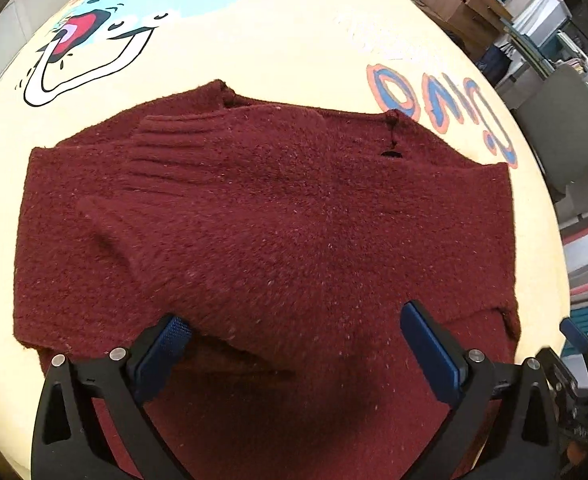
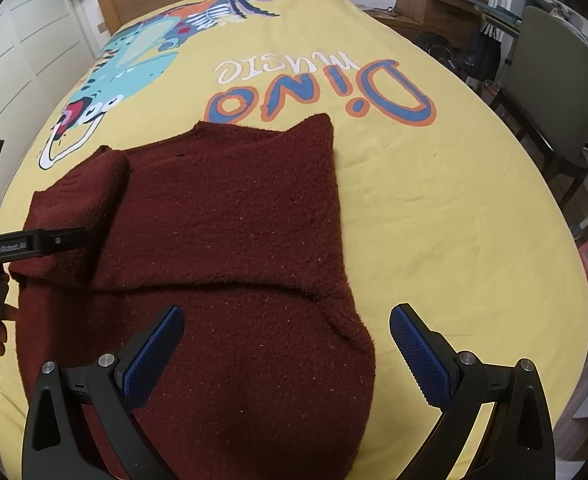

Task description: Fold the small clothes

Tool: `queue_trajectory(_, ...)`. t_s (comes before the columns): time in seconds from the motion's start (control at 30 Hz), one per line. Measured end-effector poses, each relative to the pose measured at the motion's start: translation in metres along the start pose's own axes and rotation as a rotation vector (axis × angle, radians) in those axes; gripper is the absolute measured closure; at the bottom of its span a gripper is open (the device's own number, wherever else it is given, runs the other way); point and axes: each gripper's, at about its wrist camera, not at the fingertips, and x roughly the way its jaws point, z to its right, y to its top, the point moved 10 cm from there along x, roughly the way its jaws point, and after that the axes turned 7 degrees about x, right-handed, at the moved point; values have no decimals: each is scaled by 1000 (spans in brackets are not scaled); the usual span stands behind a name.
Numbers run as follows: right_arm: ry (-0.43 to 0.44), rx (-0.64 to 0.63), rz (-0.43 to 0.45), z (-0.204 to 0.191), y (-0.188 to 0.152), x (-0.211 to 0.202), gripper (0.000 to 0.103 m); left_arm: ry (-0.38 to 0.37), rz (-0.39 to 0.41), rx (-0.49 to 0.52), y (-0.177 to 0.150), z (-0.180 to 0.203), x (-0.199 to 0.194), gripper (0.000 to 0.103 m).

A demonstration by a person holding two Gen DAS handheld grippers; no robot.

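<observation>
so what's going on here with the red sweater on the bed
A person with a gripper in each hand is folding a dark red sweater laid out on a yellow dinosaur bedspread. The sleeves are already folded in across the body, one ribbed cuff lying on top. Both the left gripper and the right gripper hang open just above the near end of the sweater, holding nothing. The lengthwise fold is not yet done.
</observation>
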Motion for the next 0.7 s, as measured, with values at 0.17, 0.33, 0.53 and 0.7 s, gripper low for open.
queue_trajectory(0.17, -5, -7, 7, 1, 1, -5, 0, 21, 43, 30, -14, -23, -25, 1)
queue_trajectory(0.33, -5, -5, 3, -1, -1, -4, 0, 64, 94, 12, -37, -79, -63, 1)
queue_trajectory(0.53, 2, -29, -3, -17, -4, -2, 0, 142, 78, -11, -64, -135, -65, 1)
queue_trajectory(0.7, 5, -64, -22, -31, -10, 3, 0, 143, 29, -65, -83, -163, -41, 2)
